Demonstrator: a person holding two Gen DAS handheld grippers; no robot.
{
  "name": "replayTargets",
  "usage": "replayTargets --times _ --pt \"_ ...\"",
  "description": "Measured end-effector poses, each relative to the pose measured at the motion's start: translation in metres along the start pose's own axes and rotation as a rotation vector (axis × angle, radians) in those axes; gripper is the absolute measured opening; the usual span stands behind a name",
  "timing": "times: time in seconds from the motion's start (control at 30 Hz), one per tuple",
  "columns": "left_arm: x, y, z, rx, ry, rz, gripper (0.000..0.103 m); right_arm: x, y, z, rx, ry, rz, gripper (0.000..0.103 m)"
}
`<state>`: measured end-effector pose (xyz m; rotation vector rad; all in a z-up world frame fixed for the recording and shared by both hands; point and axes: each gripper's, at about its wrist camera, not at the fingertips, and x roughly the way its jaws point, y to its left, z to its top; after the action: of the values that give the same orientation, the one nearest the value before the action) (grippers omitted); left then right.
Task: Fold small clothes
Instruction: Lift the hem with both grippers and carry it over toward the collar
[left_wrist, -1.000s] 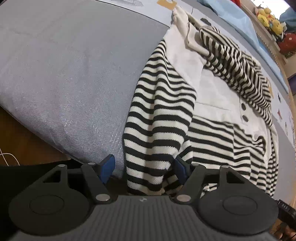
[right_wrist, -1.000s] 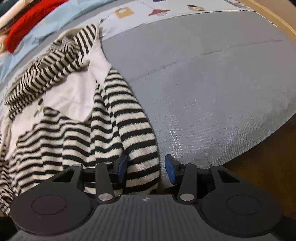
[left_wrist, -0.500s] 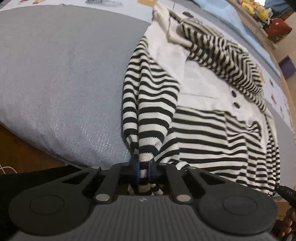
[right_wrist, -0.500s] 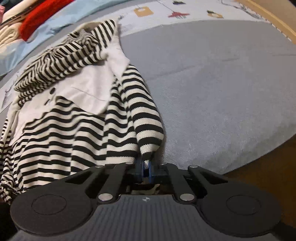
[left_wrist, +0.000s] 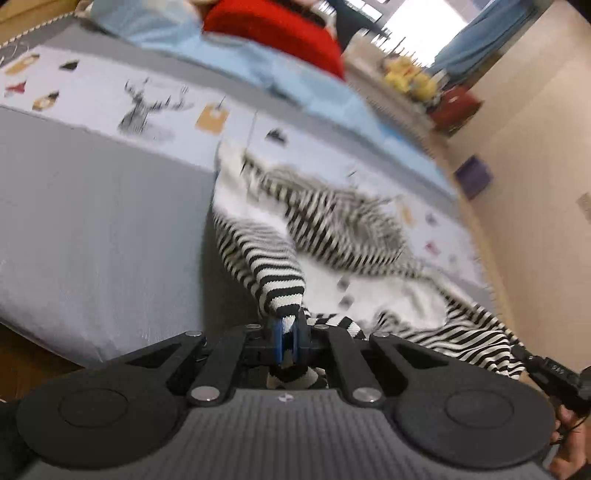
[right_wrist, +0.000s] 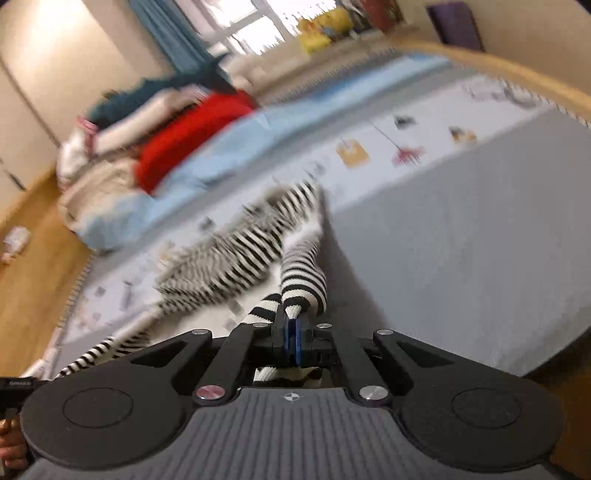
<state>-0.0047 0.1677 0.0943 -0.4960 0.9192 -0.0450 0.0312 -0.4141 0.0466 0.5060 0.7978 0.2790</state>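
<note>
With my left claw (left_wrist: 287, 334) and right claw (right_wrist: 293, 338) each clamped on the near hem of the black-and-white striped knit sweater (left_wrist: 332, 221) on the grey bed (left_wrist: 92, 221), I should carry both corners evenly toward the far collar.

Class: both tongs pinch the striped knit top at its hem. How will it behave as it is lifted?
The striped knit top will probably hang limp, since it already drapes from the left tongs and right tongs. It seems light, and likely grips well.
</note>
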Motion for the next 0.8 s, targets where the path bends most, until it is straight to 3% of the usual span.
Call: replayTargets --times 0.17,0.3,0.53,0.8 --pt "-0.06 -0.003 0.0 -0.006 -0.077 -0.095 0.005 -0.071 0.013 0.011 -0.003 -0.109 0.1 0.002" --pt "-0.042 0.006 0.004 -0.044 -0.067 -0.08 0.005 -0.09 0.01 0.013 0.025 -0.149 0.121 0.002" --pt "0.031 0.026 0.039 -0.086 -0.025 -0.018 0.005 -0.02 0.007 0.032 0.03 -0.089 0.046 0.002" --pt "0.161 0.056 0.112 -0.173 0.039 0.083 0.005 0.121 0.0 0.088 0.018 -0.014 -0.098 0.002"
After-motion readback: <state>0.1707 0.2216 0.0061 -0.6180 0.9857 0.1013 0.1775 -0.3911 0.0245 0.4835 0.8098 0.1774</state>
